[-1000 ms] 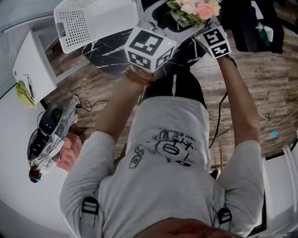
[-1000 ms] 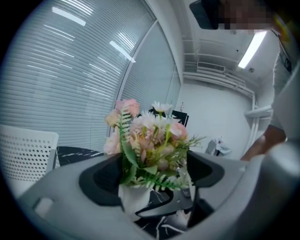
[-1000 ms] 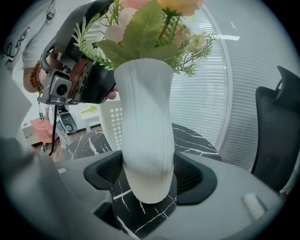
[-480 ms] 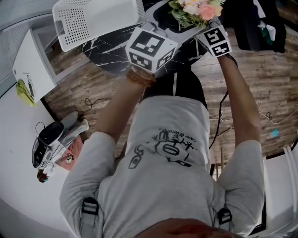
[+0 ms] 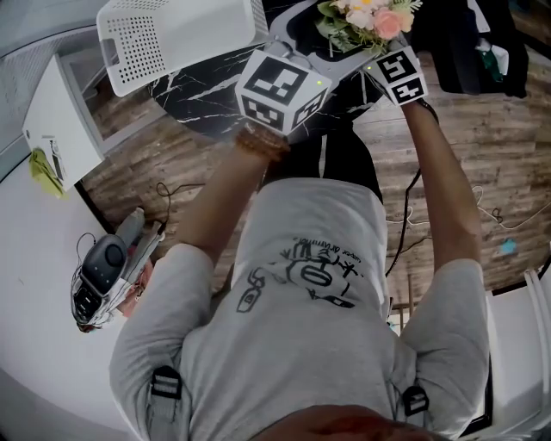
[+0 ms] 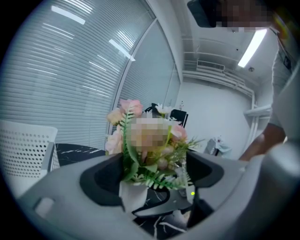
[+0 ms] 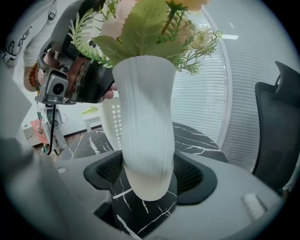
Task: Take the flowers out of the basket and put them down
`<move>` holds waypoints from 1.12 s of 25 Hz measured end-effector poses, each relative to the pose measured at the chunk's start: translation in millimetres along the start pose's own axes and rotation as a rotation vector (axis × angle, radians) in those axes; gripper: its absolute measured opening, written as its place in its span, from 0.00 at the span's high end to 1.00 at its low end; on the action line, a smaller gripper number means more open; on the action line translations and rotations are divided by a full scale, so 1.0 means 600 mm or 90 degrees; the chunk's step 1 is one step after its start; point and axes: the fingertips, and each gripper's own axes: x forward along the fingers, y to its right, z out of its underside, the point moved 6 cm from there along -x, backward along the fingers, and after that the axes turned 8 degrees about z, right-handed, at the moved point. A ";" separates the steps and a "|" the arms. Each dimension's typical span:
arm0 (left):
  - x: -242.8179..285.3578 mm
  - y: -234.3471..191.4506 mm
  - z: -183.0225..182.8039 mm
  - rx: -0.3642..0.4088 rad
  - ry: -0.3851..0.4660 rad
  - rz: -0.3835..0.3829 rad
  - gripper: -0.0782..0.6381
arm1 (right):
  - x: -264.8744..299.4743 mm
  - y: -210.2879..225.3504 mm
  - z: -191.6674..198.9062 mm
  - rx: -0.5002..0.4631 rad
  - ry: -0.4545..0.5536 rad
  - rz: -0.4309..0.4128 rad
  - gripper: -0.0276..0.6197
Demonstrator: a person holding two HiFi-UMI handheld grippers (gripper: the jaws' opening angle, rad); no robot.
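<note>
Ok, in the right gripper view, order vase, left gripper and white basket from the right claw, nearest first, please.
1. vase, inside the right claw.
2. left gripper, upper left, at the flowers.
3. white basket, behind the vase, on the table.

Grey cotton T-shirt: black line drawing with one line of small script beside it, too small to be read. Two white cubes: black square coded markers, no letters or numerals. Nothing else was legible.

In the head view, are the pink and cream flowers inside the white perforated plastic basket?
No: the flowers stand in a white ribbed vase, apart from the basket, over the black marble table.
</note>
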 end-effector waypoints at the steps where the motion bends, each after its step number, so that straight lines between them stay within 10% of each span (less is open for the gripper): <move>1: 0.000 0.000 0.000 0.000 0.000 -0.001 0.30 | 0.000 0.000 0.000 0.000 0.000 0.000 0.42; 16: -0.027 0.010 -0.032 0.005 0.019 -0.005 0.29 | -0.070 -0.008 -0.047 0.025 0.026 0.009 0.39; 28: -0.140 0.059 -0.076 -0.010 0.079 -0.029 0.38 | -0.254 -0.024 -0.141 0.115 0.058 0.055 0.60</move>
